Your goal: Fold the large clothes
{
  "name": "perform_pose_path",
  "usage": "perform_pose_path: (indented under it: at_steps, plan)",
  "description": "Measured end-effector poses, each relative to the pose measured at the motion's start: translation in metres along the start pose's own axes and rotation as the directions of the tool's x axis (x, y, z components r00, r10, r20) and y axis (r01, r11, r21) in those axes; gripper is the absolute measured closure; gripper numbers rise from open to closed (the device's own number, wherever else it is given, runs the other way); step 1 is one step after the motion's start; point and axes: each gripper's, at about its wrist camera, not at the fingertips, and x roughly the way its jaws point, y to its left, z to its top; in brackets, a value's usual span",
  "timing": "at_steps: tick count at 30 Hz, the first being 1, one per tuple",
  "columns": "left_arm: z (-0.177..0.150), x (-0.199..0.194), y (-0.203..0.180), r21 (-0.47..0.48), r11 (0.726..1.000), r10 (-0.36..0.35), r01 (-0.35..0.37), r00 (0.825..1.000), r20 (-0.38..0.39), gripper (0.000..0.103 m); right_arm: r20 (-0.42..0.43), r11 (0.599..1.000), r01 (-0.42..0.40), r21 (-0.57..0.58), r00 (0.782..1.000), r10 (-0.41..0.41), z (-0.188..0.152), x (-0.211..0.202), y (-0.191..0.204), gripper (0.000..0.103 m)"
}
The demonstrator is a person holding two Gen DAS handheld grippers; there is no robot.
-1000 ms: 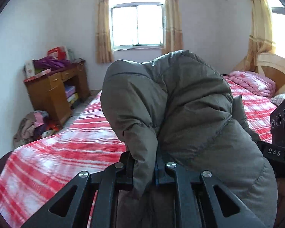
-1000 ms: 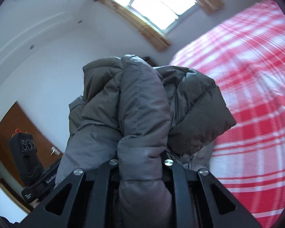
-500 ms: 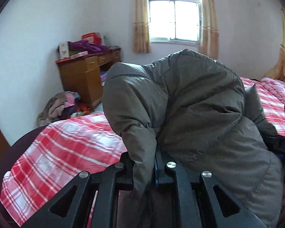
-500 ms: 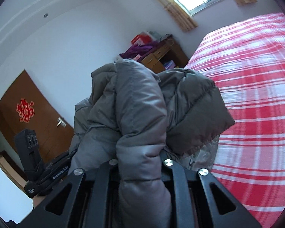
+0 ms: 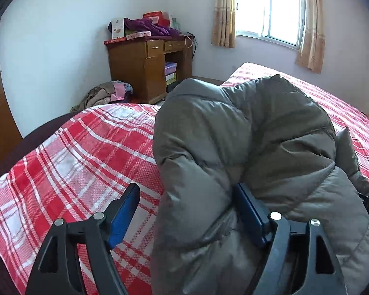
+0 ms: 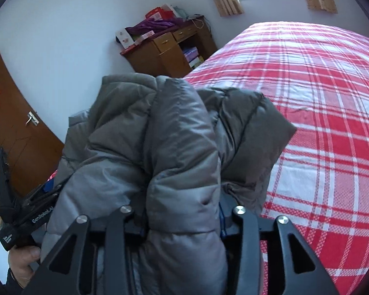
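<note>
A bulky grey puffer jacket (image 5: 270,152), bunched into thick folds, sits at the near corner of the bed (image 5: 86,159) with its red and white plaid sheet. My left gripper (image 5: 187,216) has its jaws opening wide. One jacket fold lies between them against the right blue pad (image 5: 249,216), while the left pad (image 5: 124,216) is clear of it. In the right wrist view the jacket (image 6: 179,147) fills the middle. My right gripper (image 6: 182,218) is opening too, with a padded fold filling the gap between its fingers and no visible squeeze.
A wooden desk (image 5: 145,66) piled with boxes and purple cloth stands against the far wall, with a heap of clothes (image 5: 105,93) on the floor beside it. A brown door (image 6: 17,135) is at the left. A person's hand (image 6: 22,265) holds the left gripper. Plaid bed surface (image 6: 332,123) stretches away to the right.
Both grippers have swung left and sunk toward the bed's near corner with the jacket. Both sets of jaws, shut on jacket folds before, have spread apart, the left much wider.
</note>
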Motion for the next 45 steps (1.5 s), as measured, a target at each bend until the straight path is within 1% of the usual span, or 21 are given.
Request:
perform_pose_path:
  at_steps: [4, 7, 15, 19, 21, 23, 24, 25, 27, 28, 30, 32, 34, 36, 37, 38, 41, 45]
  plan:
    - [0.000, 0.006, 0.002, -0.005, 1.000, -0.004, 0.004, 1.000, -0.003, 0.023, 0.004, 1.000, 0.015, 0.007, 1.000, -0.015, -0.001, -0.001, -0.004, 0.051]
    - [0.000, 0.008, 0.004, -0.018, 1.000, -0.008, 0.008, 1.000, -0.008, 0.020, 0.003, 1.000, 0.020, 0.017, 1.000, -0.021, -0.003, -0.001, -0.006, 0.048]
    - [0.000, 0.011, 0.006, -0.031, 0.999, -0.019, 0.018, 1.000, -0.023, 0.018, -0.010, 0.998, 0.055, 0.008, 0.998, -0.055, -0.004, 0.008, 0.002, 0.044]
    - [0.001, 0.008, 0.006, -0.029, 1.000, -0.011, 0.010, 0.999, -0.032, 0.018, -0.027, 0.997, 0.070, 0.009, 0.997, -0.070, -0.002, 0.011, 0.003, 0.041]
    - [0.005, -0.007, 0.008, -0.039, 0.999, 0.014, -0.015, 0.999, -0.042, 0.018, -0.034, 0.996, 0.093, 0.002, 0.995, -0.093, 0.000, 0.009, 0.004, 0.041]
    - [0.010, -0.036, 0.012, -0.052, 0.999, 0.017, -0.017, 1.000, -0.003, 0.018, -0.026, 0.989, 0.143, -0.025, 0.989, -0.143, 0.002, -0.002, 0.012, 0.041]
    - [0.013, -0.054, 0.013, -0.049, 0.999, 0.021, -0.020, 1.000, 0.017, 0.018, -0.002, 0.985, 0.167, -0.040, 0.986, -0.167, 0.005, -0.014, 0.019, 0.037]
    - [0.015, -0.069, 0.014, -0.045, 0.999, 0.024, -0.023, 0.999, 0.033, 0.018, 0.017, 0.982, 0.182, -0.048, 0.983, -0.181, 0.009, -0.026, 0.026, 0.029]
    - [0.019, -0.107, 0.016, -0.037, 0.999, 0.039, -0.036, 0.996, 0.079, 0.018, 0.067, 0.974, 0.219, -0.063, 0.974, -0.215, 0.012, -0.051, 0.038, 0.021]
    - [0.020, -0.121, 0.017, -0.038, 0.999, 0.039, -0.036, 0.995, 0.094, 0.018, 0.111, 0.966, 0.244, -0.084, 0.966, -0.234, 0.012, -0.073, 0.049, 0.020]
    - [0.019, -0.155, 0.018, -0.045, 0.999, 0.034, -0.028, 0.990, 0.134, 0.018, 0.160, 0.958, 0.267, -0.107, 0.955, -0.249, 0.008, -0.104, 0.066, 0.019]
    - [0.017, -0.186, 0.018, -0.050, 0.999, 0.021, -0.013, 0.984, 0.177, 0.018, 0.190, 0.958, 0.257, -0.129, 0.954, -0.230, 0.000, -0.133, 0.081, 0.018]
    - [0.015, -0.209, 0.016, -0.055, 0.998, 0.008, 0.004, 0.977, 0.214, 0.017, 0.233, 0.950, 0.270, -0.158, 0.945, -0.230, -0.011, -0.159, 0.098, 0.011]
    - [0.018, -0.224, 0.013, -0.041, 0.999, -0.011, 0.022, 0.971, 0.237, 0.016, 0.276, 0.937, 0.291, -0.192, 0.932, -0.233, -0.020, -0.178, 0.114, 0.010]
    - [0.019, -0.230, 0.012, -0.035, 0.999, -0.009, 0.018, 0.969, 0.246, 0.016, 0.292, 0.934, 0.293, -0.205, 0.929, -0.228, -0.023, -0.186, 0.122, 0.009]
    - [0.019, -0.237, 0.011, -0.035, 0.999, -0.005, 0.014, 0.966, 0.259, 0.016, 0.301, 0.933, 0.292, -0.211, 0.928, -0.222, -0.026, -0.191, 0.127, 0.009]
    - [0.020, -0.246, 0.012, -0.037, 0.998, -0.030, 0.042, 0.961, 0.274, 0.015, 0.329, 0.932, 0.289, -0.218, 0.921, -0.208, -0.029, -0.204, 0.139, 0.009]
    - [0.020, -0.250, 0.014, -0.031, 0.999, -0.023, 0.034, 0.957, 0.288, 0.015, 0.357, 0.921, 0.299, -0.251, 0.913, -0.199, -0.032, -0.214, 0.153, 0.009]
